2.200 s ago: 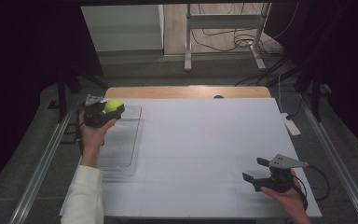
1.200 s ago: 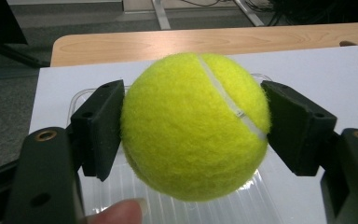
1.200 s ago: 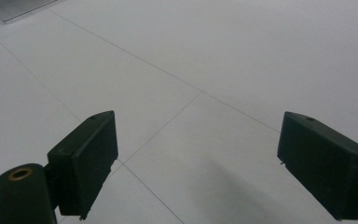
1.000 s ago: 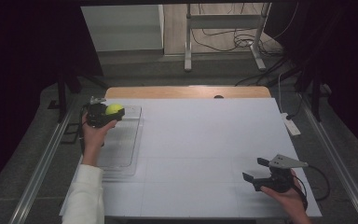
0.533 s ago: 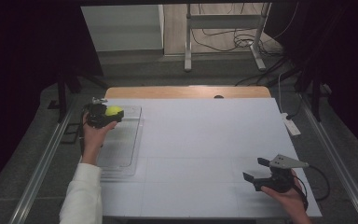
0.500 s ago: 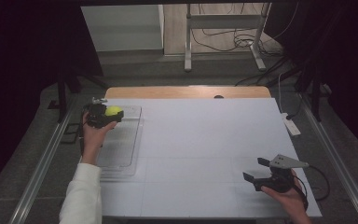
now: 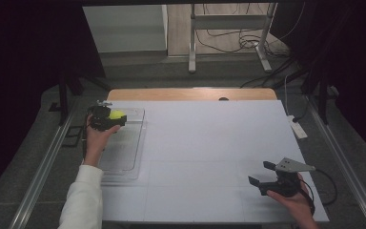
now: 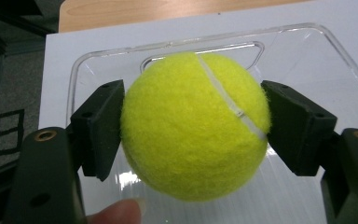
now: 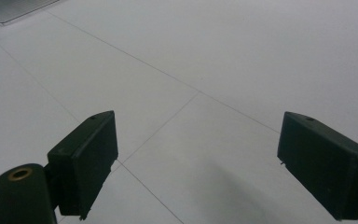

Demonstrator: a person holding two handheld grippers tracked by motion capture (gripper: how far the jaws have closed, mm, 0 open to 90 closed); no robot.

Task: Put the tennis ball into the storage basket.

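The left gripper [image 8: 193, 135] is clamped on the tennis ball [image 8: 194, 126], above the clear plastic tray's [image 8: 335, 51] far end — pickup done, setting down left. The right gripper [image 9: 198, 163] — jaws apart, holding nothing.

Right gripper [image 9: 193, 163]: both black jaws rise from the lower edge, set wide apart with nothing between them. A brass-coloured fastener shows on the left jaw's mount at lower left. Beneath lies a white table surface [image 9: 223, 51], marked by thin seam lines that meet between the jaws. A soft shadow falls on the surface near the bottom centre. A transparent tray's corner [image 9: 14, 9] sits top left.
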